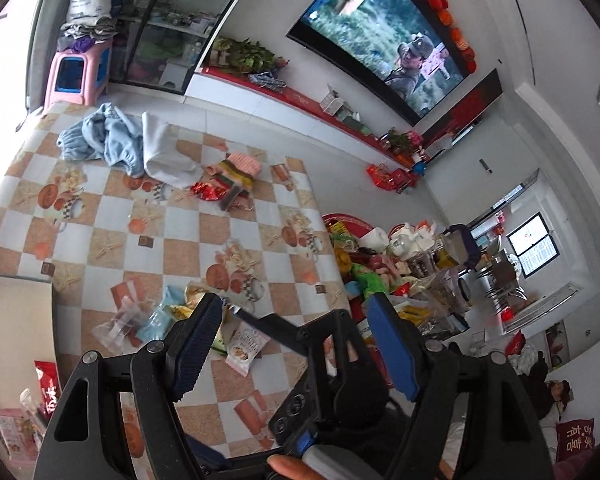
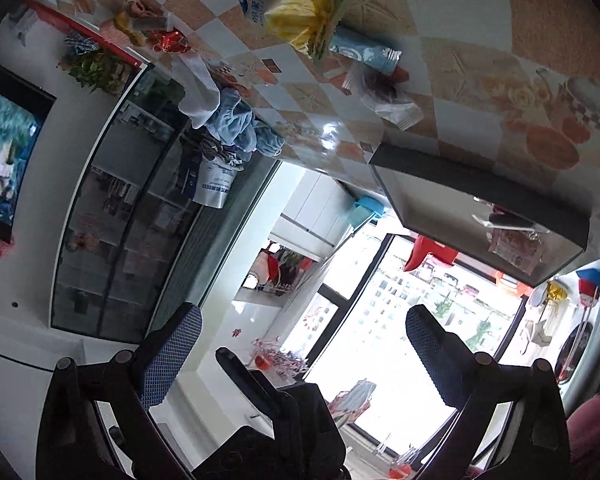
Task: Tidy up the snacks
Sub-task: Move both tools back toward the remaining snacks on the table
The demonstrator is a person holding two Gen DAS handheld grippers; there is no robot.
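The snack packets [image 1: 168, 316] lie in a loose heap on the table just ahead of the left gripper [image 1: 292, 344] and a little to its left side, beyond its left finger; one pale printed packet [image 1: 245, 350] shows between the fingers, lying on the table below them, not held. Both grippers stand with their jaws apart and nothing between the pads; the right gripper [image 2: 304, 360] is turned away from the table, pointing out toward the bright window [image 2: 400, 340], with the heap above it in its rolled view. These packets look light, soft and crinkly, with slick film that could slide out of a pinch, and the contents probably crush easily, so a hold across a flat sealed edge or the middle of one packet seems safest, one at a time. A box [image 2: 480, 216] with a couple of packets inside sits on the table, likely the place for them. The glossy checked tablecloth [image 1: 188, 232] looks slippery; clothes [image 1: 100, 140] lie at its far end, and beyond is a living room with a television [image 1: 388, 36].
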